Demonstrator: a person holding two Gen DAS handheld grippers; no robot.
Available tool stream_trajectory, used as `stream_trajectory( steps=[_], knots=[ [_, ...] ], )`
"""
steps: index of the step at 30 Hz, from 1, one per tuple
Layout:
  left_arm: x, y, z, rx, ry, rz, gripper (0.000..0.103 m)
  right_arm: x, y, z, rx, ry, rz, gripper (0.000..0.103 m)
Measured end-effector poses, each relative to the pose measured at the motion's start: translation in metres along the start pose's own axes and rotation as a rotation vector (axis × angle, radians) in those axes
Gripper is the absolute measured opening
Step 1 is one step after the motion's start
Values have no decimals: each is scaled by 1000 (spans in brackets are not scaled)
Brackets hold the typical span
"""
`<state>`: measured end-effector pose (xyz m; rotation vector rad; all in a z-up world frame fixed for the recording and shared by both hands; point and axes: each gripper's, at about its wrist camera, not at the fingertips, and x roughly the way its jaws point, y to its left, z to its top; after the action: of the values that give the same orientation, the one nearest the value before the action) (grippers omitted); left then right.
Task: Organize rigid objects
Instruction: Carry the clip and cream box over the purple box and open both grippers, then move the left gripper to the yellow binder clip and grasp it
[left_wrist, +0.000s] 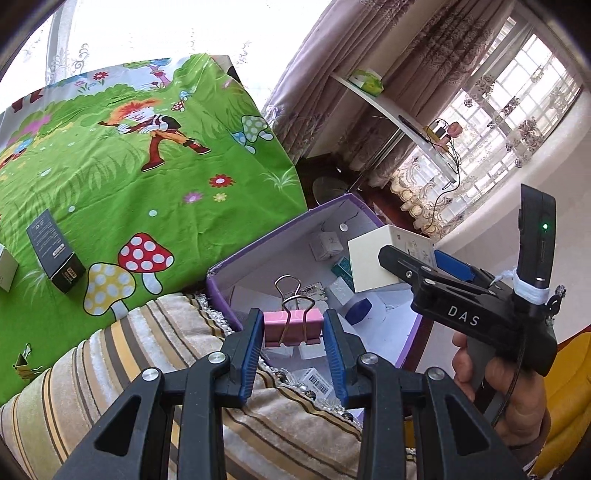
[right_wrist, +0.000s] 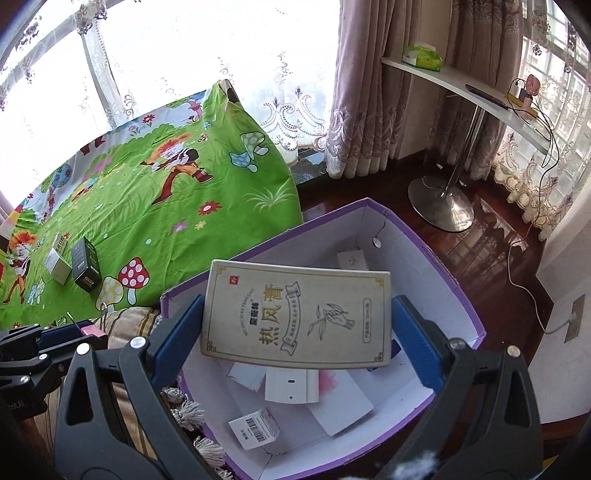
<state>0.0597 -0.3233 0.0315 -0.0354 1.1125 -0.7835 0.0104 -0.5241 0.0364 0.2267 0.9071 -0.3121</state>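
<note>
This is a room in a home, most likely a bedroom or living room. Lace sheers and heavy patterned curtains hang at a curved bay window, and a cartoon-printed green sheet covers a bed or sofa beside a striped, tasselled cushion. A small white pedestal table with a charging cable stands on a glossy dark wood floor.

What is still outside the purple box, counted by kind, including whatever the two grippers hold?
Boxes: 3 (black box, pale box, cream box in right gripper)
Binder clips: 2 (pink clip in left gripper, yellow clip on the sheet)
Total: 5
</note>
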Motion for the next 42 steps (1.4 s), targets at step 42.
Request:
stream_trajectory(
  steps=[42],
  knots=[
    [-67, 125, -6, -340, -40, -73, 48, 12, 13, -6, -18, 47, 58, 100]
  ],
)
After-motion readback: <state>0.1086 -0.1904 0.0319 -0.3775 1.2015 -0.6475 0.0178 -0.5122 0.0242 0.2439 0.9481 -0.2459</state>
